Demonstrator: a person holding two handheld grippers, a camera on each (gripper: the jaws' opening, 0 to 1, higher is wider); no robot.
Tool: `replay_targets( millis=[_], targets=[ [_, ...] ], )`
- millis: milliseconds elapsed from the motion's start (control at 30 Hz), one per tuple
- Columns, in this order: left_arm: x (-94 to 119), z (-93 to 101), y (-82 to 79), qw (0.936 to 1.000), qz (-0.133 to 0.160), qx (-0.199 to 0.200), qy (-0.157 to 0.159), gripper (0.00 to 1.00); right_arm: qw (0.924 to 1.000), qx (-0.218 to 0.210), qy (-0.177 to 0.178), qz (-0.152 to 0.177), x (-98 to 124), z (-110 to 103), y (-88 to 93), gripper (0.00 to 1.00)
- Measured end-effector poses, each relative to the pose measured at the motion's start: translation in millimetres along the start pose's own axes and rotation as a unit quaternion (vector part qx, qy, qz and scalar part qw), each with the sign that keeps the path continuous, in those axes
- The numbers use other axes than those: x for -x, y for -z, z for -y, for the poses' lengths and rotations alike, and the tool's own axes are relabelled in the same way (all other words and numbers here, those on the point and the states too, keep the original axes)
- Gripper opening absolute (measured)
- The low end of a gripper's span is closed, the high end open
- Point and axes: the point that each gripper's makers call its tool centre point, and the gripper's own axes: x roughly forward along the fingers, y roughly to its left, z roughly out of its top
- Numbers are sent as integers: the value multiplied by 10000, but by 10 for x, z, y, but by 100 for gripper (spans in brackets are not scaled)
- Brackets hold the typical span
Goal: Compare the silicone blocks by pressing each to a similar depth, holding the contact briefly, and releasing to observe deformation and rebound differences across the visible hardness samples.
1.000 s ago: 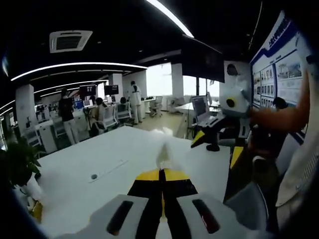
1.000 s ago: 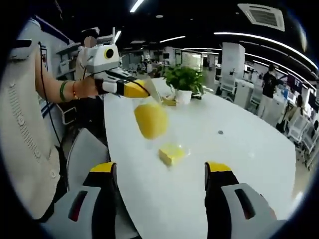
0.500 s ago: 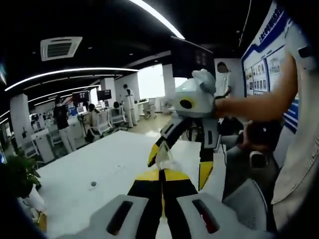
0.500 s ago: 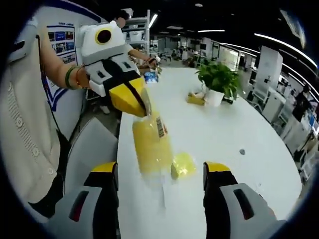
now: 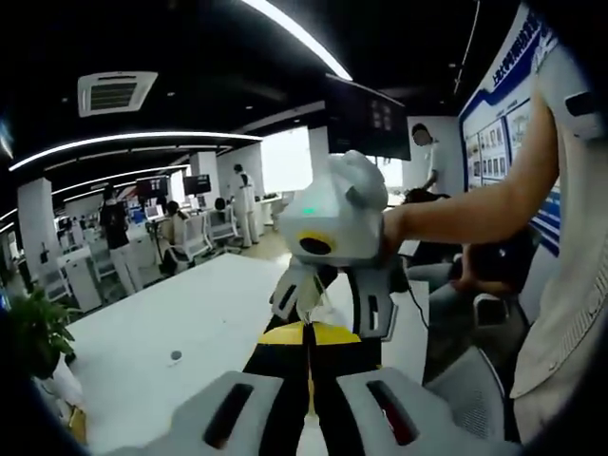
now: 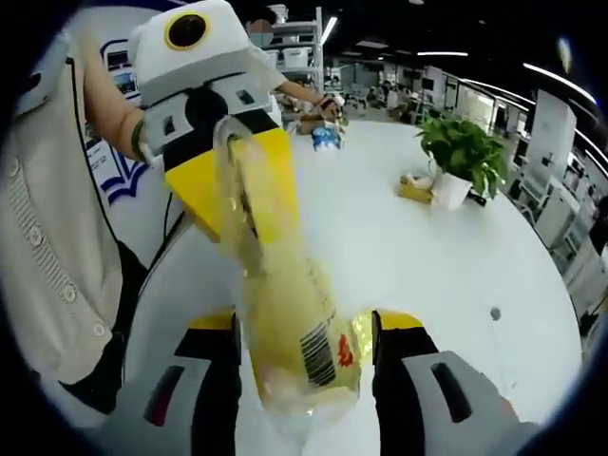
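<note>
Clear bag (image 6: 294, 323) of yellow silicone blocks hangs pinched in the closed left gripper (image 6: 237, 185), lowered between the right gripper's (image 6: 304, 332) spread jaws, probably for a squeeze test.

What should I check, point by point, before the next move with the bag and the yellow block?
1. Left gripper shut on the top of the clear bag: ok.
2. Bag hanging between the right gripper's open jaws, ready to be gripped: ok.
3. Bag contents: yellow, with a barcode label; whether it is a block: cannot tell.
4. Loose yellow block on the white table: mostly hidden behind the bag; position: cannot tell.
5. Potted plant stands far from the bag: ok.
6. Any block pressed yet: not ok.
</note>
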Motion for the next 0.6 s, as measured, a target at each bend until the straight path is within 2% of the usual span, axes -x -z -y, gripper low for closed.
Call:
replay_targets(
  millis=[267,433,533,600],
  targets=[
    [-6,8,-27,10000,48,7,45,0,9999,66,-122,87,-5,-51,-37,32],
    [-11,6,-22,9999,58,-11,89,0,9996,-191,-204,19,-6,-98,-20,27],
    [-22,17,-14,9998,69,-70,154,0,9995,301,119,40,-2,-17,-16,23],
    [-36,20,-11,9998,56,-146,151,0,9998,167,87,-8,1,-32,3,20]
  ],
)
